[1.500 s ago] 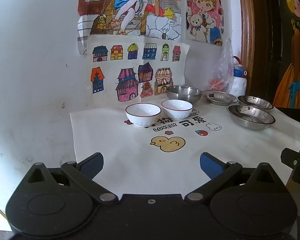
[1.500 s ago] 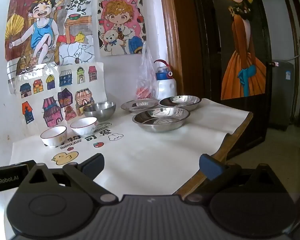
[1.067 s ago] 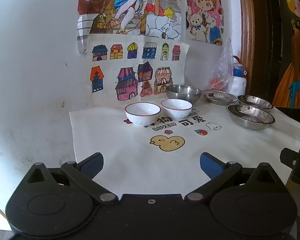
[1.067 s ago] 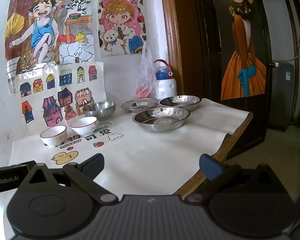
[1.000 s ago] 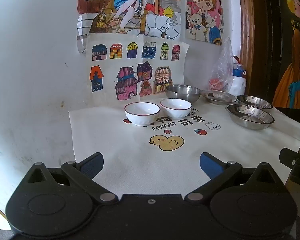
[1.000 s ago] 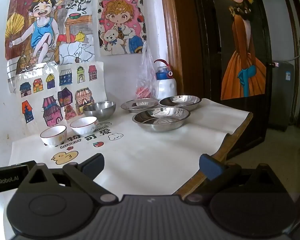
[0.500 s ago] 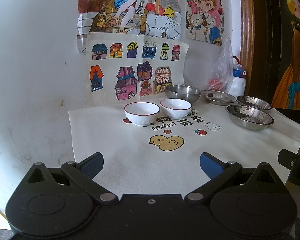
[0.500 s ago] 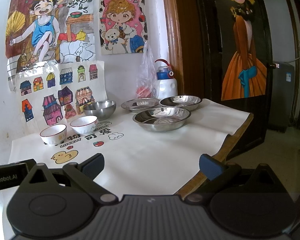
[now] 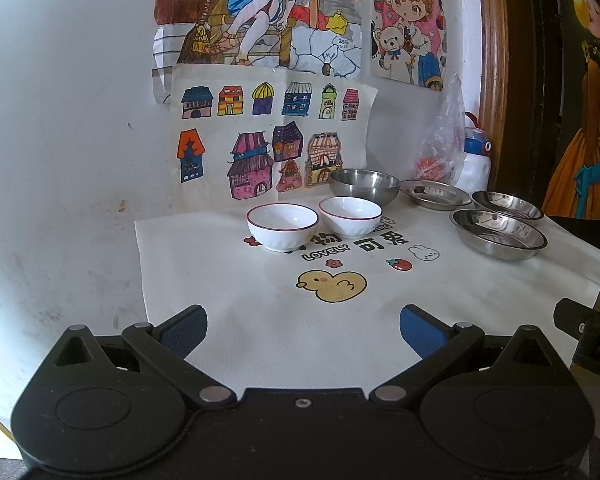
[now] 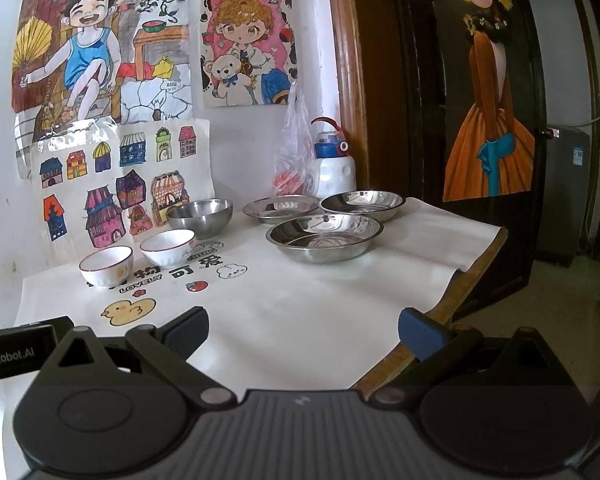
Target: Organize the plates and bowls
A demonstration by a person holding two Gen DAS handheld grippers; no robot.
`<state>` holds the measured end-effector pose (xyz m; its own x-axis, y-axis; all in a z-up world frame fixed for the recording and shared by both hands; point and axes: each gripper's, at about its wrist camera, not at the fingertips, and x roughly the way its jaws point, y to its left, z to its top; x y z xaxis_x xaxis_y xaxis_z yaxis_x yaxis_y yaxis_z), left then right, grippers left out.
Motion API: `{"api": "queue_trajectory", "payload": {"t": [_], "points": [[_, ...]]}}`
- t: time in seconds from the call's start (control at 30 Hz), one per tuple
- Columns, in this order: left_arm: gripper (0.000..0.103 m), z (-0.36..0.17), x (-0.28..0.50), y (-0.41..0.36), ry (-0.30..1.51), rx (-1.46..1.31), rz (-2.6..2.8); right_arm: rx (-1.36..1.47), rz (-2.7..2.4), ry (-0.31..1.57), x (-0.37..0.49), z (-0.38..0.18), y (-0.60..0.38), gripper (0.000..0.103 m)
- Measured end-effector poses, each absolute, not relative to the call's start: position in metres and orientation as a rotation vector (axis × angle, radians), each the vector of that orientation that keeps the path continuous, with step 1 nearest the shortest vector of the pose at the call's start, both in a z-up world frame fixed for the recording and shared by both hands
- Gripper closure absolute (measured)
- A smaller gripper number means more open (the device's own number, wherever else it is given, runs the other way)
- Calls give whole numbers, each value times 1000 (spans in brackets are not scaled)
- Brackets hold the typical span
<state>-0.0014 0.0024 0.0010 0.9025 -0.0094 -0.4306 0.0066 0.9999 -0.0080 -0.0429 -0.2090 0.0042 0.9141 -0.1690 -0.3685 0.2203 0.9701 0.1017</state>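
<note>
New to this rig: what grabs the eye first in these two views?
The bright hand-coloured drawings taped to the white wall dominate the background. Below them, two white red-rimmed ceramic bowls sit side by side on the white printed tablecloth, just behind its yellow duck print. A cluster of shiny steel dishes stands on the table's right half. The left gripper and right gripper hover open at the near edge.
</note>
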Motion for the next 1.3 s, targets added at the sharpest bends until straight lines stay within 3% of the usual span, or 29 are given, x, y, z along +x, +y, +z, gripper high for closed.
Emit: {"api": "queue_trajectory", "payload": {"t": [1.3], "points": [[1,-6,4,-1,455,-12,-11,132,-204,376,-39,2,-208,0]]}}
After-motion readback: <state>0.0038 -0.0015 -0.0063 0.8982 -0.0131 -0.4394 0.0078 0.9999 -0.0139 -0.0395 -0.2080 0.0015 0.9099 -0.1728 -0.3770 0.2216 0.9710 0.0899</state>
